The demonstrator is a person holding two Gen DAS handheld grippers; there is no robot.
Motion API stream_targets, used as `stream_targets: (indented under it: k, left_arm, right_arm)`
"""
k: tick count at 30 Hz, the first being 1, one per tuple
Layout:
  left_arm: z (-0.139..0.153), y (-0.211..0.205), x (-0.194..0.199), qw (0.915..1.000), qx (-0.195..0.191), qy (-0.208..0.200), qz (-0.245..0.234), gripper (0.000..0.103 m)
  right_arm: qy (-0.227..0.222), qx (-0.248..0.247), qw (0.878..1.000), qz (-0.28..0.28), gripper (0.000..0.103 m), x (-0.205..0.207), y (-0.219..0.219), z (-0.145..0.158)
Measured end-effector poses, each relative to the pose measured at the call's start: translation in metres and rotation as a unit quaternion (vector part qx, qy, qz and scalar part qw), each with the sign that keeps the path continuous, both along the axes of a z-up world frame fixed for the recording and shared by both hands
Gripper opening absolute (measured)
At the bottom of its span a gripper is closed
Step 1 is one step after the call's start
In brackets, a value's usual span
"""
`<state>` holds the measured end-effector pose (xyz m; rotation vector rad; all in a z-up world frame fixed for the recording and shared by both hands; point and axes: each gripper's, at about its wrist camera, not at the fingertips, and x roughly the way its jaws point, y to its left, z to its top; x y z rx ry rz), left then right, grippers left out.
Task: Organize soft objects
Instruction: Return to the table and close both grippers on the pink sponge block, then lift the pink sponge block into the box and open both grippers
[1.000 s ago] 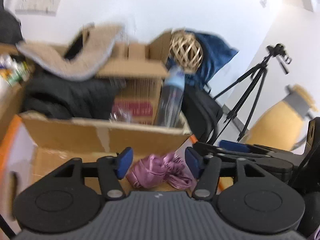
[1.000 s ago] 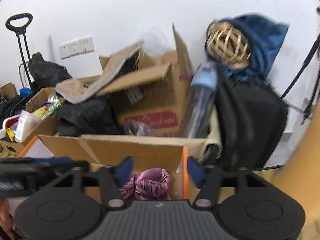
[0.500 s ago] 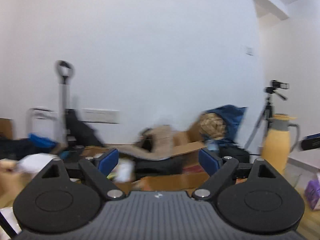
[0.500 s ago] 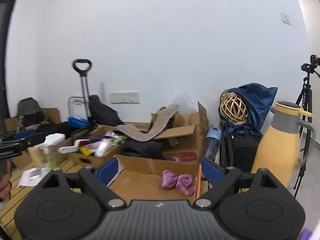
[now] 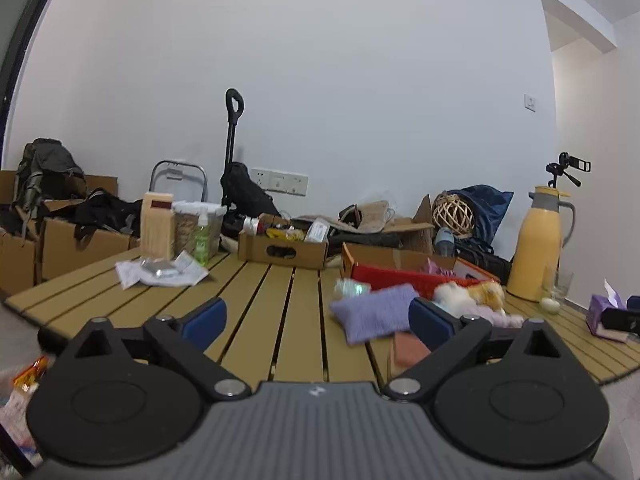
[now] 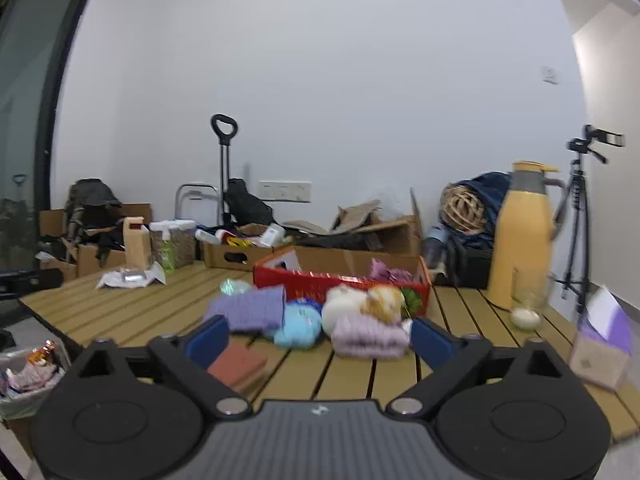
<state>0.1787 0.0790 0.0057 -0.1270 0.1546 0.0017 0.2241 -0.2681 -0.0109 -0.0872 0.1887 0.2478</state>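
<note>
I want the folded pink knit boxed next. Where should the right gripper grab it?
Probably across its short width at the near edge, coming low from the front. The folded pink knit lies flat nearest the open right gripper, its top partly under the plush cat.

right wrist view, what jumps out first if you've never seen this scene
A bunch of soft things lies on the slatted table just ahead of the open right gripper: a purple knit piece, a blue plush, a white and orange plush and a pink knit bundle. Behind them stands a red box, and to the right a tall yellow thermos.
</note>
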Motion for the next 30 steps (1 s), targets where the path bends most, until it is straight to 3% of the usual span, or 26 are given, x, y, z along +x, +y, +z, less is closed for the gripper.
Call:
stream_targets:
  k: [3,7,11,15,17,21,23,25,27,30]
  left_arm:
    - [-0.008,-0.010,-0.013,0.9997,0.024,-0.002,-0.007,0.100]
    - [-0.013,-0.018,-0.014,0.9994,0.029,-0.009,-0.020,0.100]
    - [-0.023,-0.028,0.003,0.9987,0.029,0.004,-0.041,0.099]
    - [-0.033,-0.039,0.034,0.9974,0.028,0.015,-0.065,0.099]
    - [-0.036,-0.040,0.055,0.9962,0.017,0.029,-0.080,0.096]
    - [-0.040,-0.042,0.100,0.9933,-0.010,0.064,-0.096,0.079]
    - [-0.043,-0.041,0.120,0.9912,-0.036,0.076,-0.103,0.078]
    - [-0.048,-0.036,0.136,0.9875,-0.066,0.085,-0.115,0.076]
    - [-0.054,-0.031,0.152,0.9803,-0.100,0.113,-0.127,0.070]
    - [-0.063,-0.026,0.174,0.9651,-0.144,0.157,-0.152,0.053]
  right_arm:
    - [0.007,0.016,1.000,0.015,0.101,-0.017,0.010,-0.022]
    - [0.040,0.037,0.998,0.025,0.098,-0.016,0.012,-0.031]
    - [0.057,0.074,0.995,0.040,0.082,0.001,0.009,-0.034]
    - [0.088,0.095,0.990,0.050,0.081,0.034,0.022,-0.044]
    - [0.098,0.112,0.987,0.058,0.081,0.053,0.028,-0.049]
    - [0.128,0.129,0.981,0.065,0.081,0.095,0.038,-0.058]
    - [0.136,0.153,0.976,0.073,0.081,0.116,0.039,-0.062]
    - [0.158,0.179,0.967,0.085,0.074,0.138,0.041,-0.064]
    - [0.181,0.199,0.959,0.095,0.062,0.153,0.041,-0.067]
    - [0.204,0.197,0.955,0.090,0.059,0.166,0.048,-0.076]
